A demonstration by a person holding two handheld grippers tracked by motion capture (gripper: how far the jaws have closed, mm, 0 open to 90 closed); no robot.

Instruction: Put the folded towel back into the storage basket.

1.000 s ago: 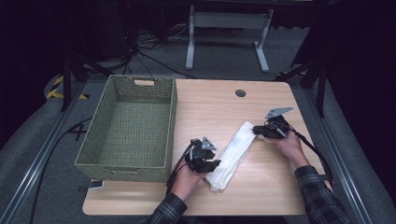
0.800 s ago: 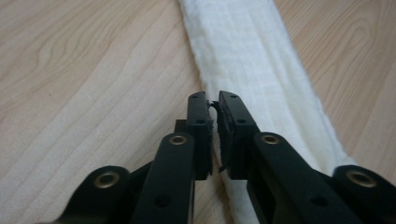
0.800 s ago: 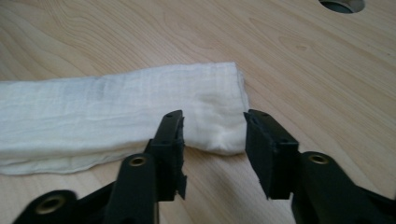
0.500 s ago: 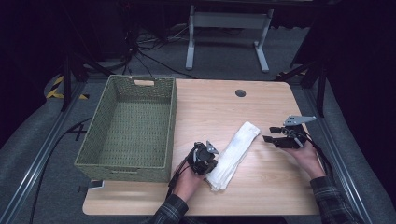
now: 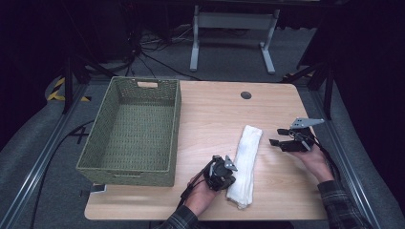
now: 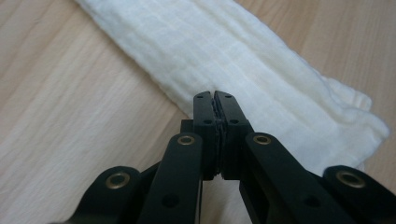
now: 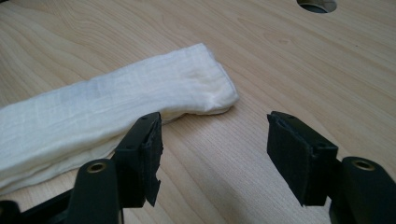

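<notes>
A folded white cloth (image 5: 245,164) lay lengthwise on the wooden table (image 5: 215,114), to the right of a green woven basket (image 5: 135,131) and clear of it. The cloth ran from near the table's front edge towards its middle.

The left gripper (image 5: 225,172) was at the cloth's near end, on its left edge, held in the person's left hand (image 5: 203,191). In the left gripper view the left gripper's (image 6: 214,100) jaws were pressed fully together, with their tips at the edge of the cloth (image 6: 243,70). Whether any fabric was pinched between them could not be determined from this angle; the cloth's edge appeared to lie just beyond the tips.

The right gripper (image 5: 279,137) was held in the right hand (image 5: 313,160) to the right of the cloth's far end and apart from it. In the right gripper view the right gripper's (image 7: 215,140) jaws stood wide apart with nothing between them, low over bare table. The rounded far end of the cloth (image 7: 140,98) lay just ahead of the jaw at that view's left.

A round cable hole (image 5: 246,95) was set near the table's far edge.
</notes>
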